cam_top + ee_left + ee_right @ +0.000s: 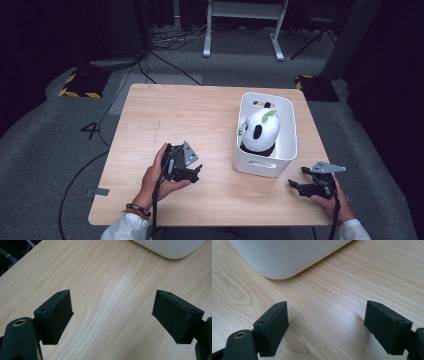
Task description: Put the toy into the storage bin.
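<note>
Grippers both released, nothing between the jaws. Left gripper sits low over bare wood, left of the white bin, jaws spread wide in the left gripper view with only table grain between them and the bin's rounded corner far off at top. Right gripper rests at the table's near right edge, just off the bin's front right corner; in the right gripper view the bin wall curves close ahead, jaws parted, wood between them.

Panda plush lies inside the bin, white belly up, a green leaf near its head, dark parts toward the near wall. Bin stands on the table, right half, handle slot facing the person.

Judgement: plush looks placed already, so the step in hand reads as parking both hands clear of the bin. To do it well: keep jaws slack, keep both tips off the bin wall so it isn't nudged, set grippers down flat on open wood, mind the cables trailing off the near edge. Right one is closest to the bin, so it needs the most care.
</note>
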A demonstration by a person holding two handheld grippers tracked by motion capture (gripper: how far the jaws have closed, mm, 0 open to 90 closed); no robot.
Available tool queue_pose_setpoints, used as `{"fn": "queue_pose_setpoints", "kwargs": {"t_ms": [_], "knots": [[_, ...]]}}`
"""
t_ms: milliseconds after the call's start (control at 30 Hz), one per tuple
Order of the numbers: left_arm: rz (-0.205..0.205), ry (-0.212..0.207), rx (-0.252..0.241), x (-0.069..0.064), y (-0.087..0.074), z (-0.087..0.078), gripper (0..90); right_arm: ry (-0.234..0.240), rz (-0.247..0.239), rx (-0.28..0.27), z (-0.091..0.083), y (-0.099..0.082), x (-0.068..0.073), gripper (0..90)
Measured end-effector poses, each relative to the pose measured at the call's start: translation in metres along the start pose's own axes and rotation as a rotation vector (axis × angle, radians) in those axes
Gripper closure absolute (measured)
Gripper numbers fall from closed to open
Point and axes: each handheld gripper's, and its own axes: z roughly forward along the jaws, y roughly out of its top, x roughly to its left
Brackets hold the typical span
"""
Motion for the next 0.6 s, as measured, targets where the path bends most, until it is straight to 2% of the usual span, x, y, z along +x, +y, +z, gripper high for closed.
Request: {"fn": "queue_pose_setpoints", "kwargs": {"t_ms": [367,600], "knots": [[-0.009,-0.002,0.04,0.001,-0.02,0.005,16.4,0.001,-0.002,0.001,0.0,0.0,0.0,19.3],[-0.043,-0.007,0.053,0.005,-0.034,0.01,16.6,0.0,0.0,0.0,0.0,0.0,0.0,19.3]]}}
